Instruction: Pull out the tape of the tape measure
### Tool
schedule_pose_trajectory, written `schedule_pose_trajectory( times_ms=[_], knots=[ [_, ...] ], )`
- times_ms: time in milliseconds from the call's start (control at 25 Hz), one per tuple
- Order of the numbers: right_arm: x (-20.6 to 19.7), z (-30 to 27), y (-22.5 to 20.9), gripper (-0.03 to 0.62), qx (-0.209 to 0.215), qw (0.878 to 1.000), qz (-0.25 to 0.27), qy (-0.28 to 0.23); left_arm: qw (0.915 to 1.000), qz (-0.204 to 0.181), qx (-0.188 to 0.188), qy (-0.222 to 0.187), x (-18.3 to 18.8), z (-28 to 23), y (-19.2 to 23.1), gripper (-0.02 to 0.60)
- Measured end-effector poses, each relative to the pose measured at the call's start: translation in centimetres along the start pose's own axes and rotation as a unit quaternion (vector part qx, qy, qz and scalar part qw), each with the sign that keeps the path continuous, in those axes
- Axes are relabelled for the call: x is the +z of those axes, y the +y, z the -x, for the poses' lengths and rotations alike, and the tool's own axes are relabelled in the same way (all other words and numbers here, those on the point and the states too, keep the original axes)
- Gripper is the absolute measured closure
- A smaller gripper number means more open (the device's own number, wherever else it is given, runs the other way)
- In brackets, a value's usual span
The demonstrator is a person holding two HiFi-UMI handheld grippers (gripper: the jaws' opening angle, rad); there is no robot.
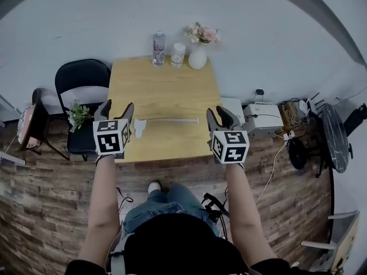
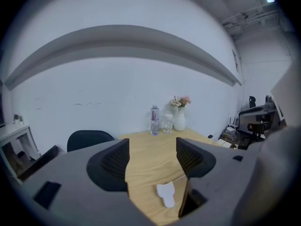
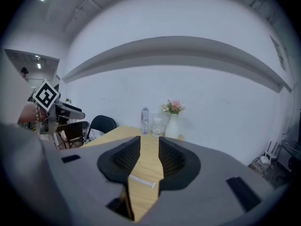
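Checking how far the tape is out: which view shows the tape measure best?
Head view: the whole tape measure with its tape drawn out. Left gripper view shows mainly the case; right gripper view only a strip of tape.

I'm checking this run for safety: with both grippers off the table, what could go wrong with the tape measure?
The white tape measure lies unheld, its tape pulled out across the wooden table; unlocked, it might snap back. It sits toward the front edge, close to the open left gripper; a low sweep could knock it off.
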State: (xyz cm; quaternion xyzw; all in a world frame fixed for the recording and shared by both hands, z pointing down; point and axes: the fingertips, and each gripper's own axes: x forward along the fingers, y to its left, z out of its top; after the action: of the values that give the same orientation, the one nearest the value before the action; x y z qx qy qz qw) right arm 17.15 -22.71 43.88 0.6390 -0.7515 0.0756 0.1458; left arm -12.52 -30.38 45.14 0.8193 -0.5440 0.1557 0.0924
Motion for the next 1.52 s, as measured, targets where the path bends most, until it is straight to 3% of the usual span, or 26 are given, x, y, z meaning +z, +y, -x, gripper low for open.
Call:
schedule_pose_trajectory(
  times_ms=[200, 320, 440, 600, 720, 1040, 1520],
  knots=[
    [2.9, 2.2, 0.3, 0.525, 0.005, 0.999, 0.021, -0.039, 0.9992, 0.005, 0.001, -0.041, 2.1, 2.6, -1.2, 0.27],
    [4.4, 4.1, 0.4, 0.556, 0.01, 0.998, 0.039, -0.058, 0.9978, 0.003, 0.004, -0.066, 3.3, 4.8, -2.4, 0.304],
    [5.7, 6.1, 0.4, 0.565, 0.018, 0.996, 0.047, -0.076, 0.9956, -0.012, 0.021, -0.091, 4.7, 7.1, -3.4, 0.368],
    [6.7, 8.5, 0.2, 0.573, 0.025, 0.994, 0.042, -0.095, 0.9919, 0.002, 0.046, -0.119, 5.9, 9.8, -4.4, 0.449],
    [7.5, 10.1, 0.3, 0.579, 0.029, 0.993, 0.042, -0.108, 0.9888, -0.006, 0.062, -0.136, 6.7, 11.8, -5.3, 0.555],
    [9.4, 15.1, 0.7, 0.579, 0.001, 0.984, 0.076, -0.159, 0.9812, -0.03, 0.074, -0.176, 7.9, 16.7, -7.5, 0.569],
    [11.0, 18.6, 1.0, 0.58, -0.005, 0.976, 0.079, -0.203, 0.9694, -0.065, 0.058, -0.23, 10.3, 19.6, -9.2, 0.569]
  ],
)
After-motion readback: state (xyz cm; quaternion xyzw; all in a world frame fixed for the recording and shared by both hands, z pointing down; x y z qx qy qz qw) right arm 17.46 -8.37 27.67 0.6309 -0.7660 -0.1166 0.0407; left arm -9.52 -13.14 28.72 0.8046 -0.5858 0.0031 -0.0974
